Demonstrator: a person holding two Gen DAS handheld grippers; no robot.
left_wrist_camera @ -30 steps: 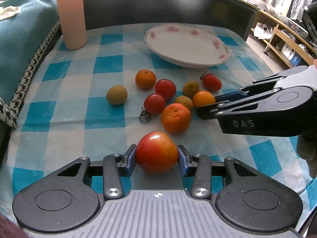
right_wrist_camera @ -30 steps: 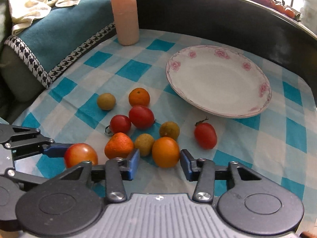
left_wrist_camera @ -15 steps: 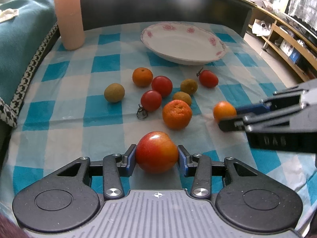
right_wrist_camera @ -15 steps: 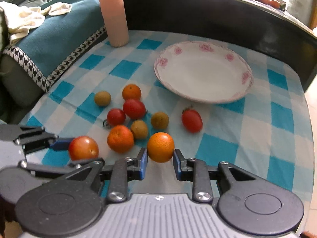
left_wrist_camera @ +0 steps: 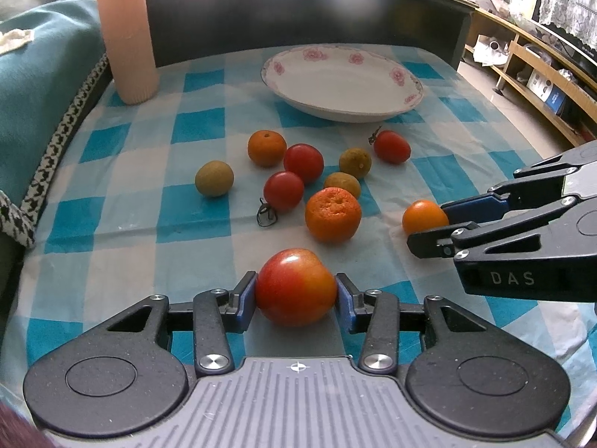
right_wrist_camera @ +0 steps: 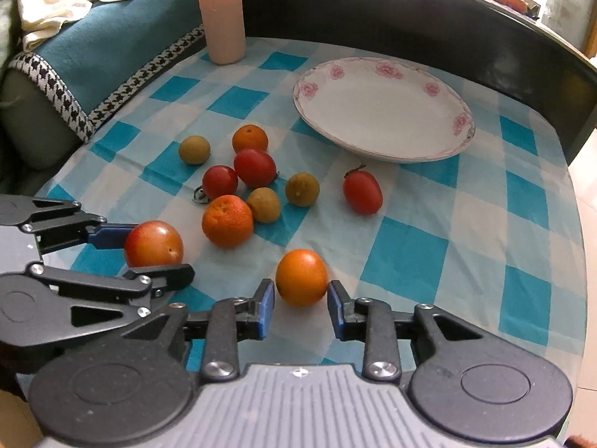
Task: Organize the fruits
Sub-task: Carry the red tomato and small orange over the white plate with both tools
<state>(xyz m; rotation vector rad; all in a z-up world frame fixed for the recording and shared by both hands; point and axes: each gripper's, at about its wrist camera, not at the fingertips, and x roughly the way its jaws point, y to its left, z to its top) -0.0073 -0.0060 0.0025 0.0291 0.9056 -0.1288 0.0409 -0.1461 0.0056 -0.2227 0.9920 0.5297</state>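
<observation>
Blue-and-white checked cloth (left_wrist_camera: 123, 171) covers the table, with a flowered plate (right_wrist_camera: 384, 112) empty at the far side and a tall pink cylinder (left_wrist_camera: 127, 33) standing off by the teal blanket (right_wrist_camera: 112, 37). Both tools sit low at the near edge. The left gripper (left_wrist_camera: 296, 295) is clamped on a red-and-yellow apple (left_wrist_camera: 294, 287), pads pressing on both flanks. The right gripper (right_wrist_camera: 301, 300) has a small orange (right_wrist_camera: 301, 277) between its jaws, but those jaws are opening and I can see a gap on either side, so the fruit is resting on the cloth, not gripped. The other fruit, a bumpy mandarin (right_wrist_camera: 227, 220), red tomatoes (right_wrist_camera: 255, 167), greenish-brown round ones (right_wrist_camera: 302, 188) and another small orange (right_wrist_camera: 250, 139), lies scattered between the tools and the plate. My worry is that the freed orange may roll on this wrinkled cloth, perhaps toward the near edge, if a pad nudges it. The two tools are also near each other, and a careless lift could knock them together and shake the apple loose.
</observation>
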